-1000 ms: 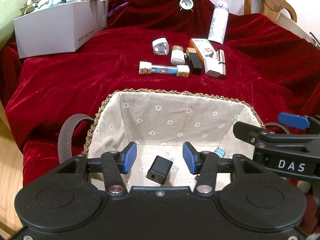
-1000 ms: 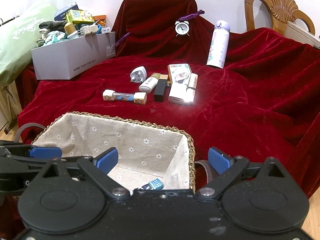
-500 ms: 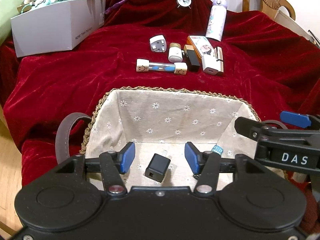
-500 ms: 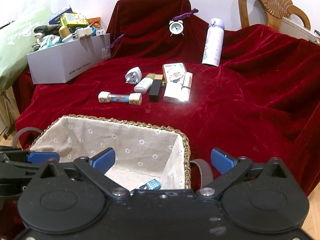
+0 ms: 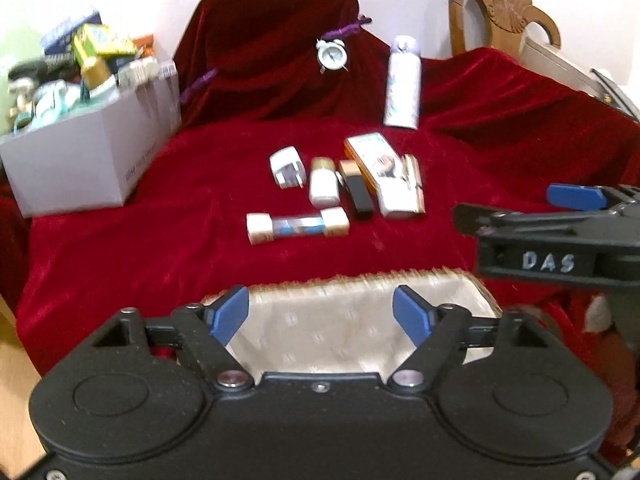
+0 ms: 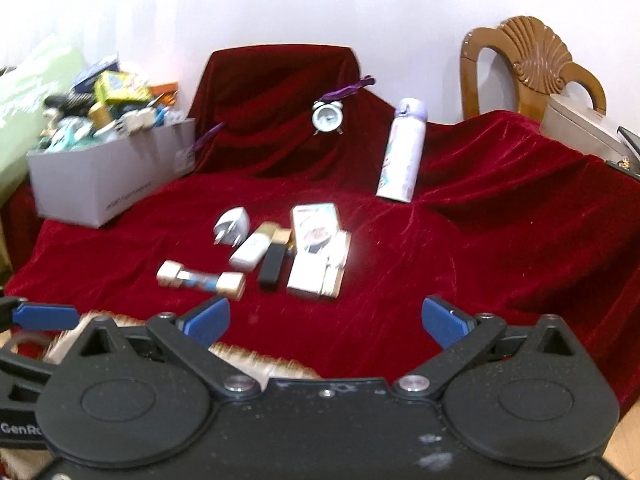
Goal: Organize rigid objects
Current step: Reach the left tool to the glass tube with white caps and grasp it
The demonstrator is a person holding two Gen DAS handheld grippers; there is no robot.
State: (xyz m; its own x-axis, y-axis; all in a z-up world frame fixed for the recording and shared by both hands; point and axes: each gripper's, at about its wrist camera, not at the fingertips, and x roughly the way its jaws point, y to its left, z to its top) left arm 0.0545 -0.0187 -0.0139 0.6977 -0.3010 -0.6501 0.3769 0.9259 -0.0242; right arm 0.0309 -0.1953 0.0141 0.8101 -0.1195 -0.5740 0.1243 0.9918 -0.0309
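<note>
Across the whole scene spreads a red velvet cloth covering the tabletop and a raised back at 12 o'clock. At 10 o'clock stands a grey cardboard box heaped with mixed items. At 6 o'clock in the left wrist view lies the lined wicker basket, its floral fabric wall blurred; its floor is hidden behind the gripper body. A carved wooden chair back rises at 1 o'clock. The left gripper hangs over the basket, its jaws opening with nothing between them. The right gripper is at the basket's right, jaws spread wide and empty above the cloth. A white and lilac flask stands upright at 12 o'clock, a small white alarm clock just left of it on the draped back.

Near the centre sits the cluster of rigid objects, well apart from the basket: a printed white box at its far edge, a pale rectangular case touching it, a sand timer lying on its side nearest the basket, a black bar-shaped item, a white bottle with gold cap, and a white plug adapter at the left end.
</note>
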